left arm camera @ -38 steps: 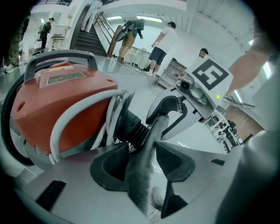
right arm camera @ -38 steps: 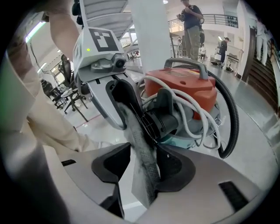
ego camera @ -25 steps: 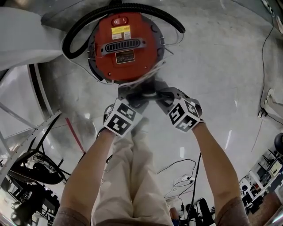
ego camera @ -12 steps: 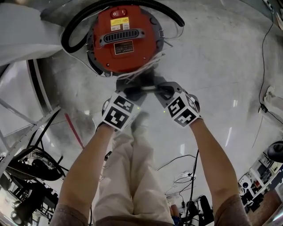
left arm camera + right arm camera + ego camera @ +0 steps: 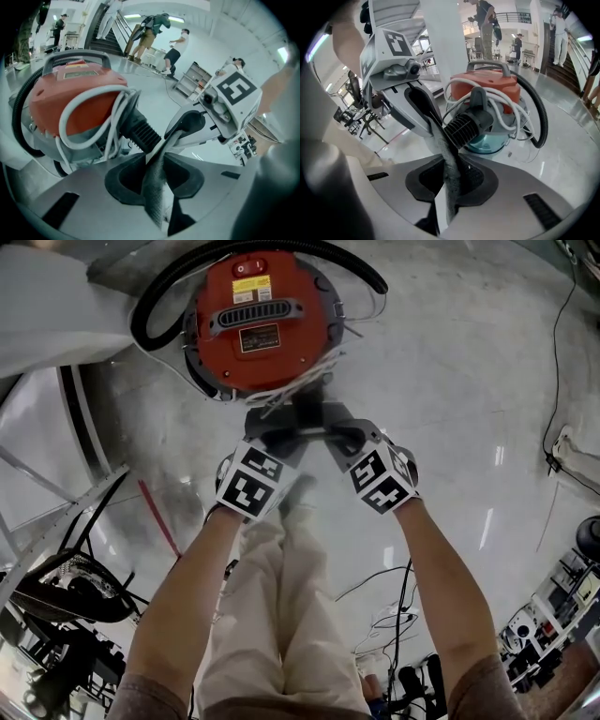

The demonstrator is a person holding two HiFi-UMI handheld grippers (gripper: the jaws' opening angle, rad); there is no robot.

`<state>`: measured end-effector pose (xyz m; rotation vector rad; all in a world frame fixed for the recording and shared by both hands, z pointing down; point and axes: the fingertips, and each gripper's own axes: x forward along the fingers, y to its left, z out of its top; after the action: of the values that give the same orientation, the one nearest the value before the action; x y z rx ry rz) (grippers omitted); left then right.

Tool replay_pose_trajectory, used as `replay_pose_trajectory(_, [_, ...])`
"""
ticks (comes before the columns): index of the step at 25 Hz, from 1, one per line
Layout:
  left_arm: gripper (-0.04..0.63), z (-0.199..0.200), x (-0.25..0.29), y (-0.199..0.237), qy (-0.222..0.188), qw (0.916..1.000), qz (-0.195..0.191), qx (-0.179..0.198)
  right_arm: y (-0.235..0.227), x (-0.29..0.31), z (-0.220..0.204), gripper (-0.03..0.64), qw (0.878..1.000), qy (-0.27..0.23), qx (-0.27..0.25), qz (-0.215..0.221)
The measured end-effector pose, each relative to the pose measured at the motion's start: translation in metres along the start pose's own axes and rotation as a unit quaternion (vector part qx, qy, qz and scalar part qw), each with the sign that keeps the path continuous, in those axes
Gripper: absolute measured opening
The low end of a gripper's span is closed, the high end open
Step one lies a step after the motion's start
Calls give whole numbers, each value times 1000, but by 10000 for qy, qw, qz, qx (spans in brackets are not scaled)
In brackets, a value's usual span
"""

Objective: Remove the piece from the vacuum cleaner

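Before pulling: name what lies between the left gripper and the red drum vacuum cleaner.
A black ribbed plastic cuff, in the left gripper view.

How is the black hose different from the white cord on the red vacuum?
The ribbed black hose is thick; the white cord is thin. The hose curves in one arc round the far side of the round red vacuum cleaner; the cord is bunched in loops on its near side. Both are bendy.

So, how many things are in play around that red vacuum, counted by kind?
Red vacuum cleaner: 1
Black hose: 1
White cord: 1
Grey strip: 1
Grippers: 2, left gripper and right gripper, jaws just closed further, both pinching the strip
Total: 6
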<state>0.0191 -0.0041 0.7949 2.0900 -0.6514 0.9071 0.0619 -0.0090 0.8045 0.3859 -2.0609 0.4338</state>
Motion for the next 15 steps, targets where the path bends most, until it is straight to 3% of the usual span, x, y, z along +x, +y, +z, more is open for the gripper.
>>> replay_pose_trajectory(3, [93, -19, -1, -15, 154, 9997, -138, 163, 22, -1, -14, 43, 9997, 112, -155, 119])
replay_pose_trajectory(8, [86, -35, -7, -30, 179, 9993, -230, 217, 43, -9, -21, 43, 9998, 90, 45, 150])
replay_pose_trajectory(15, [77, -9, -53, -53, 149, 9976, -344, 586, 56, -58, 8, 44, 9978, -314, 581, 33])
